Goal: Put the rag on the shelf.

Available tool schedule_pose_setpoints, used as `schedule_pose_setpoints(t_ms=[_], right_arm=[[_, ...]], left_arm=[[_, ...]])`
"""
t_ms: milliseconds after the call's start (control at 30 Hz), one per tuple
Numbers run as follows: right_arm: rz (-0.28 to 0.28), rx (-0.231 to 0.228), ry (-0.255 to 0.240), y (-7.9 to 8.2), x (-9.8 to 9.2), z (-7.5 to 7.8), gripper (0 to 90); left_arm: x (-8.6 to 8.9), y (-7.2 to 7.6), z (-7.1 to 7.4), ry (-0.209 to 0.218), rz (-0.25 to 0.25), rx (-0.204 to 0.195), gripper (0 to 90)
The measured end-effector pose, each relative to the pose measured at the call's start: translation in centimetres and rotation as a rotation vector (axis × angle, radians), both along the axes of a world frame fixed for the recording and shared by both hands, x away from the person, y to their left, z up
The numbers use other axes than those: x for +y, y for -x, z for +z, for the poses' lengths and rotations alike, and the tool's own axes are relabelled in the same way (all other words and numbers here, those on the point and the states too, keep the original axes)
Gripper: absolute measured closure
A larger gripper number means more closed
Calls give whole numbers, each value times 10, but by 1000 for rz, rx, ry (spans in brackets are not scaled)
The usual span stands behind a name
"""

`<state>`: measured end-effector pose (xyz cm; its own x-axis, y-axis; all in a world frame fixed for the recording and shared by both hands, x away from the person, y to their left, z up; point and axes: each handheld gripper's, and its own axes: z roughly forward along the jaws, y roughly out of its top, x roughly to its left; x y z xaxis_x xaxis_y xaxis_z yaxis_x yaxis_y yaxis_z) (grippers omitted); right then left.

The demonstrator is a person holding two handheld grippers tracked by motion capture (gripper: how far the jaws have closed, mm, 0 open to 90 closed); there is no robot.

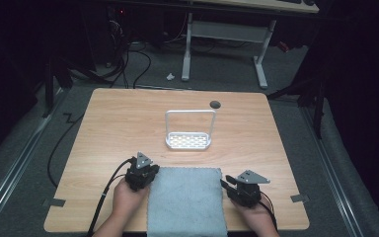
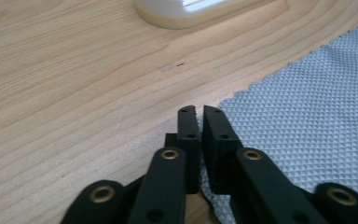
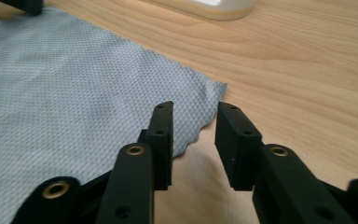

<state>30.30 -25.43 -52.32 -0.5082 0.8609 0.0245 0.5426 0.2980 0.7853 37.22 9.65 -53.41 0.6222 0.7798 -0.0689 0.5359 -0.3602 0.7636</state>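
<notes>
A grey textured cloth [image 1: 185,200] lies flat at the table's front edge between a person's two hands. My left gripper [image 1: 145,170] sits at the cloth's far left corner. In the left gripper view its jaws [image 2: 199,112] stand almost together, with the cloth's [image 2: 307,107] edge pinched between the pads. My right gripper [image 1: 227,185] is at the cloth's far right corner. In the right gripper view it [image 3: 194,109] is open, the cloth's [image 3: 65,84] corner lies just ahead of its left jaw, and bare wood shows in the gap.
A white perforated tray with a tall hoop handle [image 1: 188,141] stands in the middle of the wooden table [image 1: 118,128], beyond the cloth. A small dark round spot [image 1: 215,104] lies near the far edge. Cables trail off the table's left side.
</notes>
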Motion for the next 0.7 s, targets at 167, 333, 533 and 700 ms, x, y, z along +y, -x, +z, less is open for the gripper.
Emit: schedule_pose_setpoints(t_ms=[167, 333, 533, 700], right_arm=[[-30, 6, 1, -15, 7, 2, 677], [-44, 28, 44, -37, 17, 4, 667], [-74, 76, 58, -52, 20, -5, 664], [-46, 53, 68, -46, 23, -6, 755]], left_arm=[[5, 0, 0, 41, 7, 34, 876], [5, 0, 0, 40, 6, 35, 877], [5, 0, 0, 41, 6, 35, 877], [5, 1, 0, 43, 0, 32, 876]])
